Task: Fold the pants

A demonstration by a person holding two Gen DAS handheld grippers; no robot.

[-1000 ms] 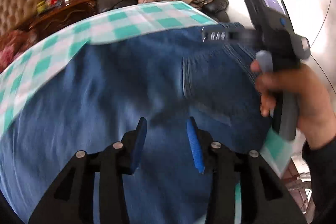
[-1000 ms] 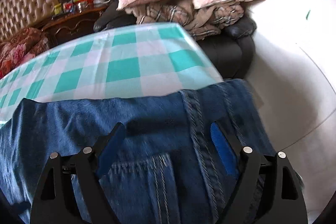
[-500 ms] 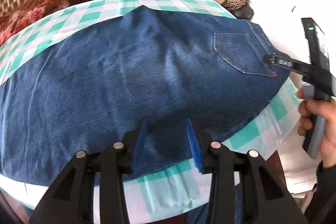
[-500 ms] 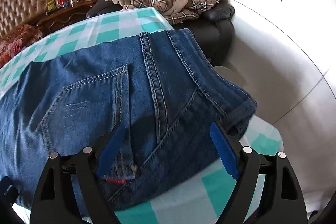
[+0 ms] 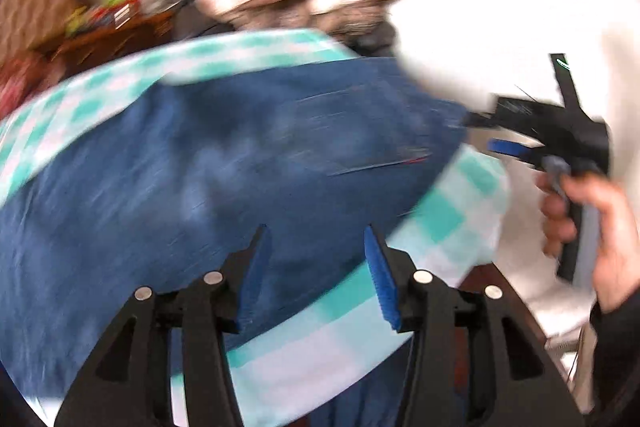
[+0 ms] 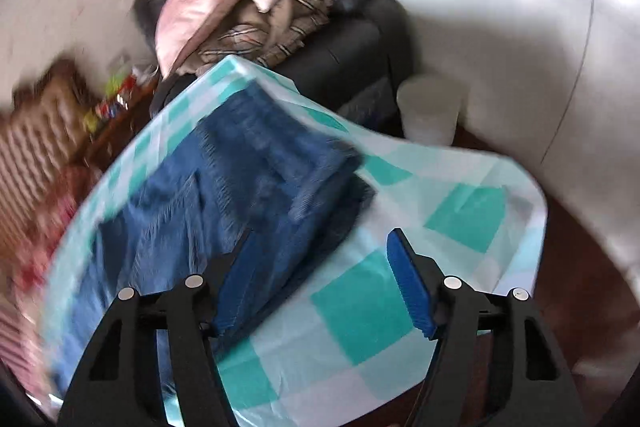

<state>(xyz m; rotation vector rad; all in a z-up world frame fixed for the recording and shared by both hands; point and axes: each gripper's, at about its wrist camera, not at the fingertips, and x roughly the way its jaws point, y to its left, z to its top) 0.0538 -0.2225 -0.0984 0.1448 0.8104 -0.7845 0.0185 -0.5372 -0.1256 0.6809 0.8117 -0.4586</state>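
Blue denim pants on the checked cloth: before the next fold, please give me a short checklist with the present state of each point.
1. Blue denim pants lie on the teal-and-white checked tablecloth: ok.
2. Left gripper empty, jaws opening: ok.
3. Right gripper empty, jaws closing on nothing: ok.
4. Pants flat, without wrinkles: cannot tell, pictures blurred.
5. Pants fully on the table: not ok, denim hangs below the cloth's near edge.

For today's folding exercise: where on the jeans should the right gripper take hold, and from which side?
Probably the waistband end of the jeans, approached from the table's open right edge. That thick end lies nearest the right gripper, whose closing fingers hold nothing yet.
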